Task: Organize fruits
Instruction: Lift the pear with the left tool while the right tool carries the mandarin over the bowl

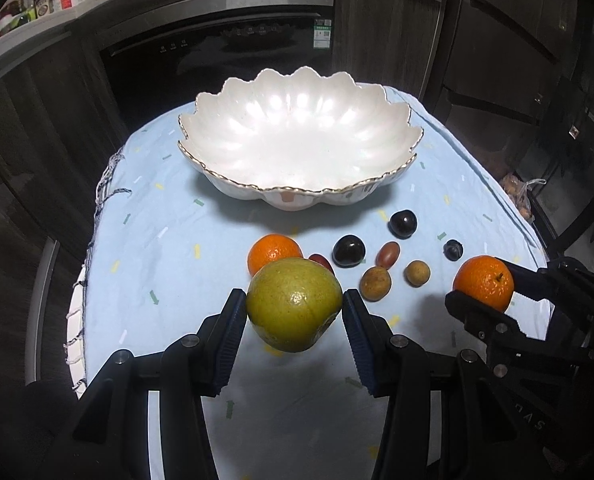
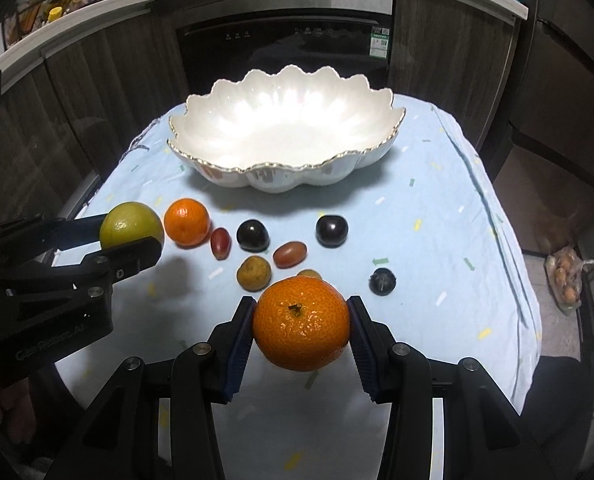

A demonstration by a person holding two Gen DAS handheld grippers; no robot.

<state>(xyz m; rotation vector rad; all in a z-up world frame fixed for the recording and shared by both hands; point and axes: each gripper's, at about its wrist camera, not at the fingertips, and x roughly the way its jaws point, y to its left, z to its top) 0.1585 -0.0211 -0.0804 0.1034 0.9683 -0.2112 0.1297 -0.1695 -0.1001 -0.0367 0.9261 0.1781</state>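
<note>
My left gripper (image 1: 294, 308) is shut on a green citrus fruit (image 1: 294, 309) and holds it above the cloth; it also shows in the right wrist view (image 2: 131, 226). My right gripper (image 2: 301, 322) is shut on an orange (image 2: 301, 323), seen at right in the left wrist view (image 1: 484, 281). A white scalloped bowl (image 1: 401, 176) with a gold rim stands empty at the back. A second orange (image 2: 186, 222), dark plums (image 2: 252, 235), reddish grapes (image 2: 290, 254) and brown longans (image 2: 254, 274) lie on the cloth between bowl and grippers.
A light blue tablecloth (image 2: 437, 232) covers the small table. A dark oven (image 2: 285, 48) and wood cabinets stand behind. A bag of fruit (image 2: 567, 280) lies on the floor to the right. Bottles stand on the counter at upper left (image 2: 61, 4).
</note>
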